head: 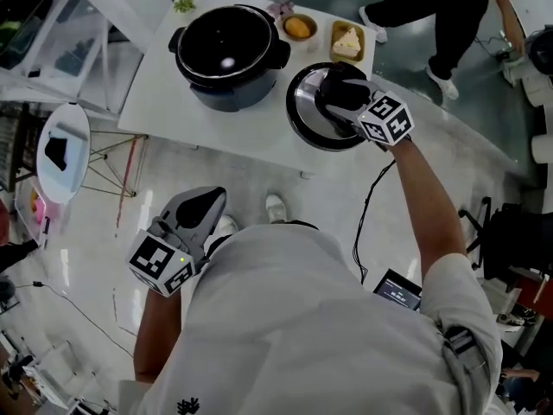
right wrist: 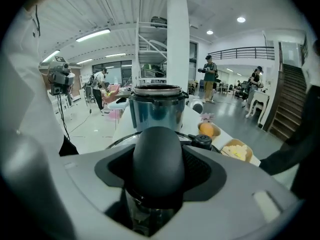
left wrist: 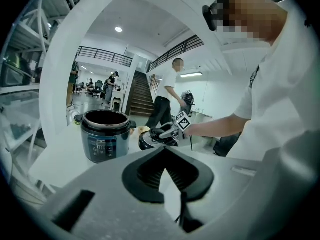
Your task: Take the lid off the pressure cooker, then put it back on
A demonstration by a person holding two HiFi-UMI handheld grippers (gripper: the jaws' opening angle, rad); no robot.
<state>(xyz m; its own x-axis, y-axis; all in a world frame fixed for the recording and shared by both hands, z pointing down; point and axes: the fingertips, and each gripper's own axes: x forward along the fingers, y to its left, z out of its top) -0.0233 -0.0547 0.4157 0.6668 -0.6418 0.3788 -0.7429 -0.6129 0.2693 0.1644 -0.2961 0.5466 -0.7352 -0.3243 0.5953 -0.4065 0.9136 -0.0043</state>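
Lid (head: 302,115) is off the pot, over the white table (head: 155,102) just right of the pressure cooker (head: 229,93), dome side up. Can't tell if its rim touches the tabletop. Cooker stands open and upright, dark inner pot showing.

Right gripper (head: 341,89) is clamped on the lid's black top handle (right wrist: 157,159), one jaw on each side of it. The handle fills the gap in the right gripper view, with the cooker (right wrist: 157,109) straight behind.

Beyond the lid at the table's far edge: a small bowl with an orange item (head: 298,27) and a tray with a yellowish piece (head: 347,41). Neither touches the lid. A small green thing (head: 183,4) sits at the far corner, too small to identify. Another person (head: 441,15) stands past the table, cut off by the frame edge.

From the head view the gripper covers the lid's centre, so only the metal rim shows.

Right arm is stretched forward, gripper angled down. Left gripper (head: 203,206) hangs low by the person's body, well short of the table, jaw tips together with nothing between them, pointing toward the cooker (left wrist: 105,136) and lid (left wrist: 150,141).
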